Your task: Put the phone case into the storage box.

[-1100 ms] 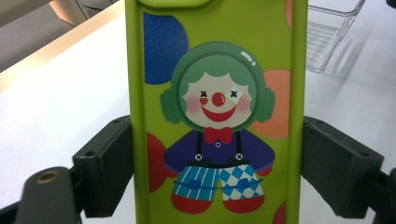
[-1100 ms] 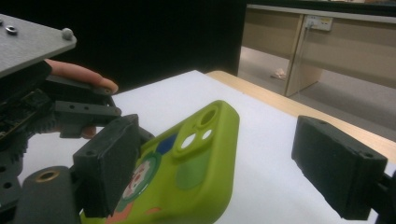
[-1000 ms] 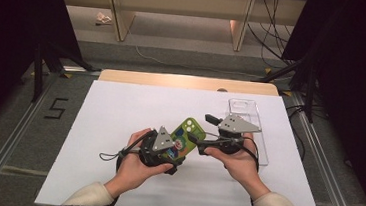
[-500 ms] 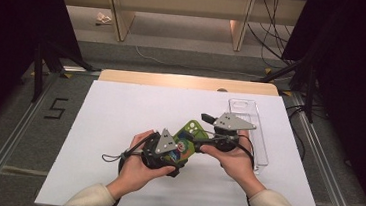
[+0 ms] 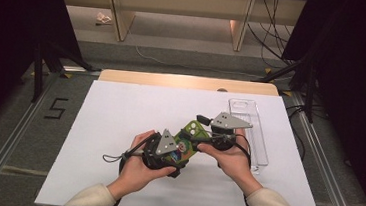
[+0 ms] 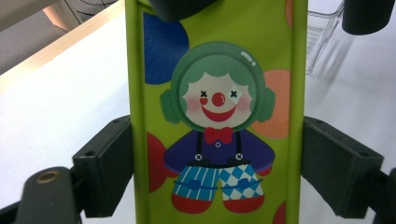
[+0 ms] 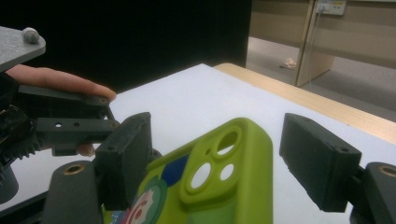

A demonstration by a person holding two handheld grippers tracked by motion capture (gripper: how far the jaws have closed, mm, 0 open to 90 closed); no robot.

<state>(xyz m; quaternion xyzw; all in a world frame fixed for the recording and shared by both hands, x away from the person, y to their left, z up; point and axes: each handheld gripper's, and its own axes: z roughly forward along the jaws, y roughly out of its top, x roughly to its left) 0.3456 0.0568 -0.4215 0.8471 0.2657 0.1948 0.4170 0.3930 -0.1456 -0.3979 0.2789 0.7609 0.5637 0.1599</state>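
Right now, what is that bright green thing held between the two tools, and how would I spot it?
Look at the white table, just in front of the person's two hands near its middle. Between them is a lime-green phone case, clamped at its sides by the left gripper. Its printed clown with green hair and a red nose distinguishes it from the clear plastic tray on the right.

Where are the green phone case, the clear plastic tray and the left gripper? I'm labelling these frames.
green phone case point(image 6: 218, 116): left gripper view, on the clown print of its back.
clear plastic tray point(image 5: 254, 132): high view, on its bare middle.
left gripper point(image 5: 182, 150): high view, midway between its fingertips, clamped on the case.
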